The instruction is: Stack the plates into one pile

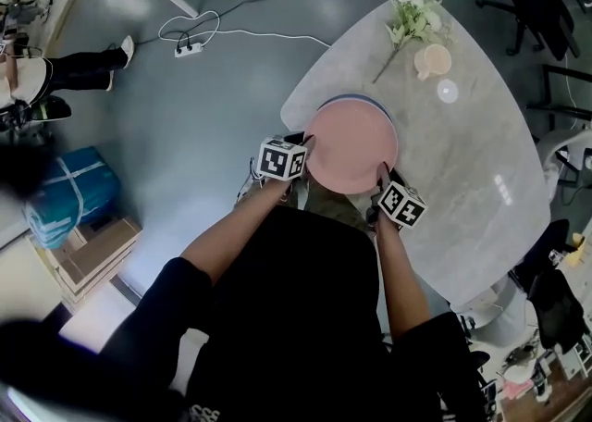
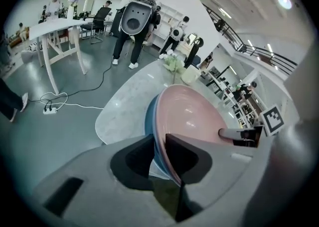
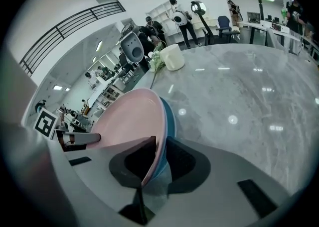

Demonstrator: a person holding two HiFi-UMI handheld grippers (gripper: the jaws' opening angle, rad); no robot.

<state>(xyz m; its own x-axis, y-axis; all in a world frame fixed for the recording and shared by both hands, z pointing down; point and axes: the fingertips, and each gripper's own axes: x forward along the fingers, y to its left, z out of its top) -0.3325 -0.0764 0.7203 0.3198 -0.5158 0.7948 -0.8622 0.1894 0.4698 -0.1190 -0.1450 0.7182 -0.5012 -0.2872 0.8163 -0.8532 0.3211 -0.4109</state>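
A pink plate (image 1: 351,144) lies on a blue plate (image 1: 356,99), whose rim peeks out at the far side, at the near edge of the marble table (image 1: 462,161). My left gripper (image 1: 305,147) is at the pink plate's left rim and my right gripper (image 1: 382,175) at its near right rim. In the left gripper view the pink plate (image 2: 192,114) and blue plate (image 2: 149,119) edges run between the jaws of the left gripper (image 2: 158,139), which stand slightly apart from them. In the right gripper view the right gripper (image 3: 160,141) is shut on the pink plate (image 3: 127,121), with the blue plate (image 3: 169,119) just beneath.
A cream cup (image 1: 433,61) and a spray of flowers (image 1: 412,15) sit at the table's far end. On the floor to the left lie a power strip with cable (image 1: 190,47), cardboard boxes (image 1: 92,249) and a blue bundle (image 1: 74,191). A person's legs (image 1: 83,67) show at far left.
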